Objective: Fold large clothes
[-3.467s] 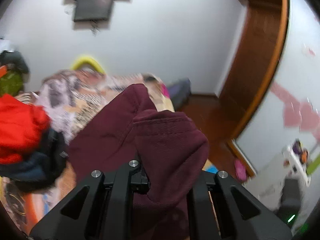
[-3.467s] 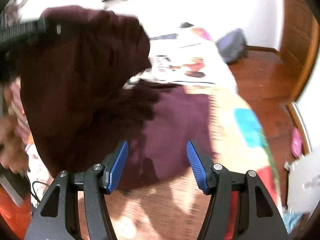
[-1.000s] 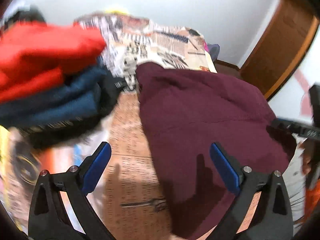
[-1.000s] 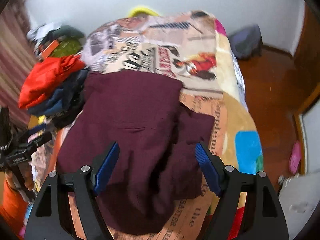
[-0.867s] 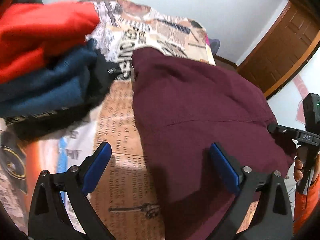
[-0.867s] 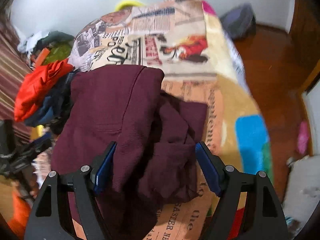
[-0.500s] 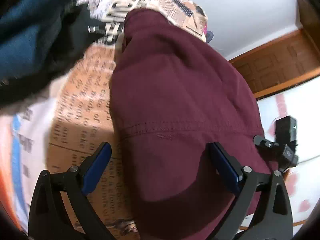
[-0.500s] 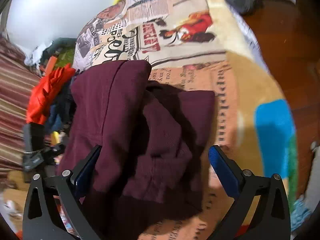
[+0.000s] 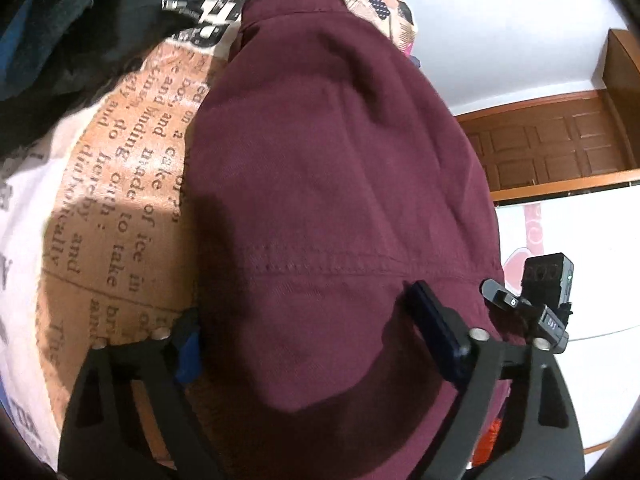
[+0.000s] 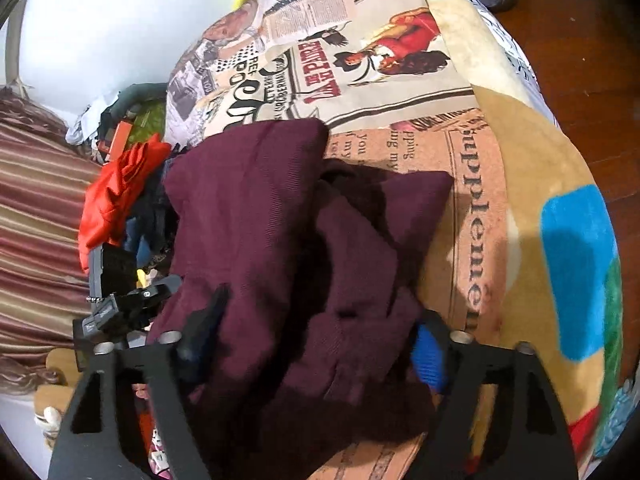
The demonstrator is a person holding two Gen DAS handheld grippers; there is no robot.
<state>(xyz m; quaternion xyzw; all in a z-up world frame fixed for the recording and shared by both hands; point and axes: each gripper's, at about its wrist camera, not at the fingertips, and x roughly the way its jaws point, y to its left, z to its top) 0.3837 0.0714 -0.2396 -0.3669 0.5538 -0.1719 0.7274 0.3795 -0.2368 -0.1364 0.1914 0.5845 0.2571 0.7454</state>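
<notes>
Both grippers are coming to bear on the near end of a maroon hooded sweatshirt (image 9: 328,184) that is lying part-folded on a bed, so the step in hand looks like taking hold of the garment's near edge for another fold or to lift the bundle. The left gripper (image 9: 316,344) is straddling the near hem, below a line of stitching; its jaws have just been closing, with the thick cloth bulging between them and the blue pads appearing to press in from either side. The right gripper (image 10: 316,340) is doing the same at the bunched, rumpled side of the sweatshirt, where the folded-in layers are piling up; its jaws have also just been closing and are squeezing a wad of fabric. The next move is probably calling for both grips to catch all the layers evenly, since the right-hand side is lumpy and a loose inner layer could slip out and undo the fold. The bed is wearing a blanket (image 10: 472,184) printed like old newspaper pages, with tan, blue and green patches toward its edge. Just beside the sweatshirt a heap of other clothes is waiting, a red garment (image 10: 116,192) on top of dark blue ones (image 9: 36,40). Around the bed are white walls, a striped curtain (image 10: 36,216), a brown panelled door (image 9: 560,152) and a reddish wooden floor (image 10: 592,56).
</notes>
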